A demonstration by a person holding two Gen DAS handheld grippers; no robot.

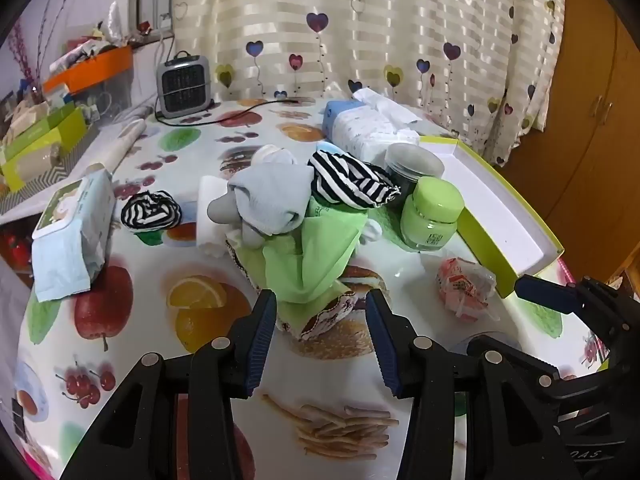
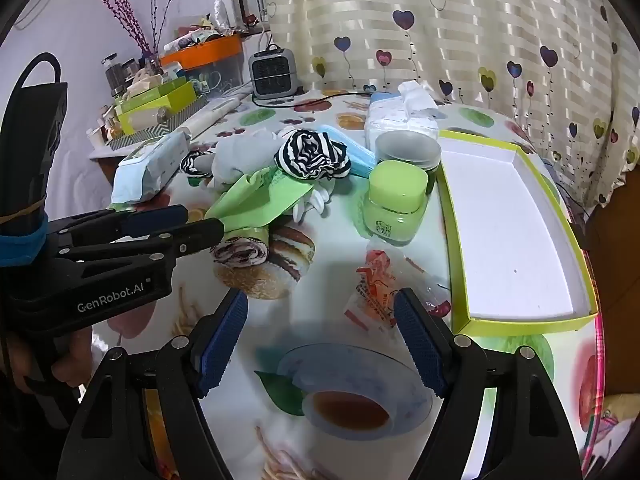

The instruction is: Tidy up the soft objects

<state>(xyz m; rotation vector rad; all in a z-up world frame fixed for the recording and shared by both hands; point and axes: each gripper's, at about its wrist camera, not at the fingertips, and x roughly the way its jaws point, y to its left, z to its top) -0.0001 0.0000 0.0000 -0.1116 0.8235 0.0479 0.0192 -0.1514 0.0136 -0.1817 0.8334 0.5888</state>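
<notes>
A pile of soft things lies mid-table: a green cloth [image 1: 316,256] [image 2: 260,200], a grey sock [image 1: 268,196], a black-and-white striped cloth [image 1: 352,180] [image 2: 312,156] and a rolled patterned cloth [image 1: 324,320] [image 2: 240,250]. A second striped piece [image 1: 150,210] lies to the left. My left gripper [image 1: 320,336] is open, its fingers on either side of the green cloth's near end; it also shows in the right wrist view [image 2: 200,224]. My right gripper [image 2: 320,340] is open and empty above the table, near a red snack packet [image 2: 374,284] [image 1: 464,284].
A shallow yellow-green box with a white inside [image 2: 516,220] [image 1: 500,216] sits at the right. A green jar [image 2: 394,204], a dark jar [image 2: 408,148], a tissue pack [image 1: 368,128], a wipes pack [image 1: 72,232] and a small heater [image 1: 183,84] stand around the pile.
</notes>
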